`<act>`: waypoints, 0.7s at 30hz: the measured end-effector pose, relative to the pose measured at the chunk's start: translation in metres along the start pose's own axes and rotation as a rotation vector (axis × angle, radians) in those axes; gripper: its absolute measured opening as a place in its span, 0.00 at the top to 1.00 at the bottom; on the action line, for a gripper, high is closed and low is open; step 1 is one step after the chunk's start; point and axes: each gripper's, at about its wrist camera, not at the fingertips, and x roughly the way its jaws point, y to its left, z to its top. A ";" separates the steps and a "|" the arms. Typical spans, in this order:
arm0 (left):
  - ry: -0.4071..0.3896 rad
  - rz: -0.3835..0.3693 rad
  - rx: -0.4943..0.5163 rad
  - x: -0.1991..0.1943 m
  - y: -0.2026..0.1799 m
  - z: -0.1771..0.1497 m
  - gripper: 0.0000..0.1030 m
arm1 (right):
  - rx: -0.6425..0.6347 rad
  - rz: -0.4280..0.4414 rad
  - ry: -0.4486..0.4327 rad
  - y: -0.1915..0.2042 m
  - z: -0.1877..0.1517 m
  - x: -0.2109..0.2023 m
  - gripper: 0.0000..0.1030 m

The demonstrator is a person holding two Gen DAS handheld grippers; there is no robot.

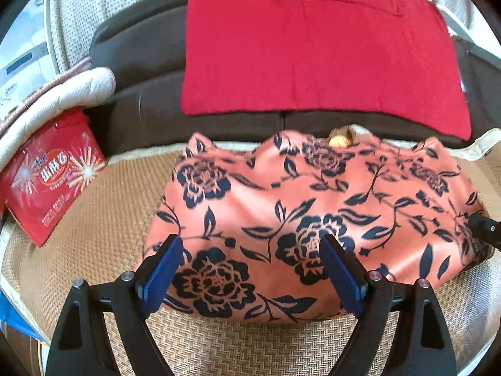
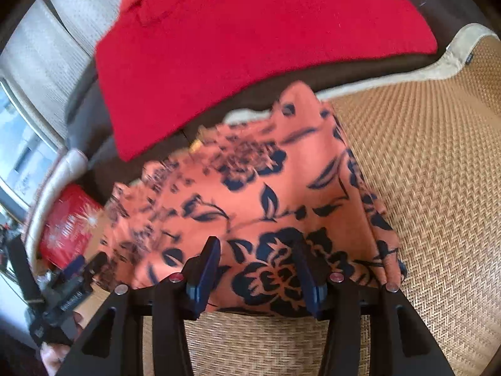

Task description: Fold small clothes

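Garment (image 1: 313, 213), floral, near red tin (image 1: 53, 172): left gripper (image 1: 253, 269) and right gripper (image 2: 256, 275) jaws spread, empty; one-layer pinch risks a skewed fold.

Left wrist view: looked forward and down between its own spread fingers, close above the near edge of the floral garment (image 1: 313, 219), facing the dark sofa back (image 1: 141, 62).
Right wrist view: sat close over the same garment's near right part, tilted, facing forward and leftward.
Shared: both saw the floral garment (image 2: 250, 203), red cloth (image 1: 313, 47) (image 2: 250, 31), woven mat (image 1: 109, 203) (image 2: 422, 172), red box (image 1: 50, 172) (image 2: 67, 228).
Cross-sight: left gripper (image 2: 67, 291) appeared low left; right gripper's tip showed at the left view's right edge.
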 end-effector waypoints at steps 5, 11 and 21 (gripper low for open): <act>-0.044 -0.018 -0.025 -0.015 0.004 0.008 0.13 | -0.038 0.027 -0.082 0.012 0.004 -0.011 0.50; -0.084 0.012 -0.014 -0.017 0.009 0.012 0.13 | -0.066 0.096 -0.101 0.041 0.006 -0.003 0.49; -0.097 0.035 -0.004 -0.015 0.016 0.013 0.13 | -0.181 0.148 -0.038 0.099 -0.007 0.031 0.49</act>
